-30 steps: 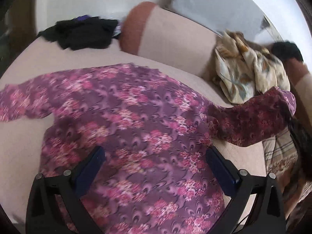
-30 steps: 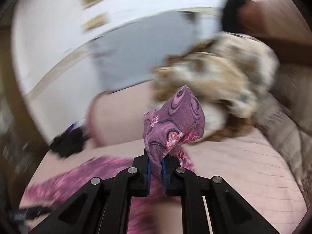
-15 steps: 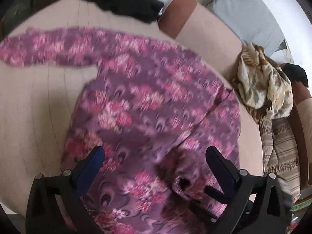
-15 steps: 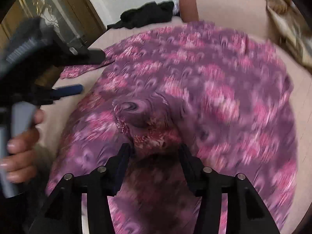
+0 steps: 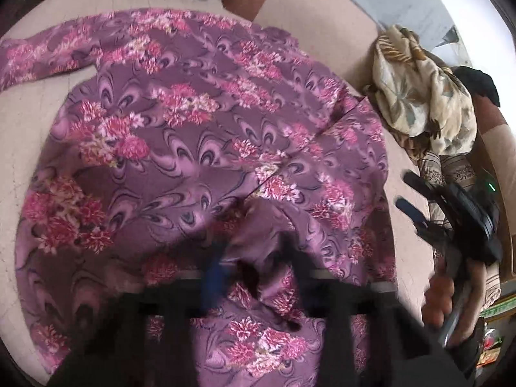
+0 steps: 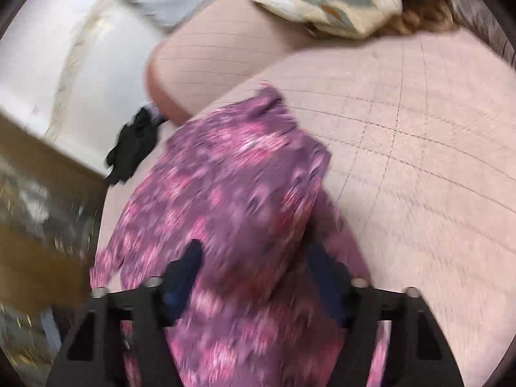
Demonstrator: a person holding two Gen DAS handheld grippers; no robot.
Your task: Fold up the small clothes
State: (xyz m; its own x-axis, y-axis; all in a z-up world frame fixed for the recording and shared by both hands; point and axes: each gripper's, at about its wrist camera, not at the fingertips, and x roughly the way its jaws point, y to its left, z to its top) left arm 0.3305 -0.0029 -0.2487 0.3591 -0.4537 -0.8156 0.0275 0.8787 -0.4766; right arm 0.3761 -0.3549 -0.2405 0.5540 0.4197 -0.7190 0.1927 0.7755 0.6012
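Note:
A purple garment with pink flowers [image 5: 200,135] lies spread on the beige cushion [image 5: 25,135]. Its right sleeve is folded in over the body, with the cuff [image 5: 258,258] lying near my left gripper. My left gripper [image 5: 254,264] is blurred, its jaws partly closed around the cuff without pinching it. My right gripper [image 6: 254,277] is open over the garment's [image 6: 232,193] right edge and holds nothing. It also shows in the left wrist view [image 5: 419,200], off the garment's right side.
A cream floral cloth [image 5: 422,96] is heaped at the right against the backrest [image 5: 309,22]. A black garment [image 6: 132,148] lies at the cushion's far left. A striped cloth [image 5: 451,167] lies beyond the right gripper. Bare cushion [image 6: 419,161] stretches right of the garment.
My right gripper carried the sleeve over the body, let it go and drew back to the right. My left gripper's jaws have narrowed around the dropped cuff.

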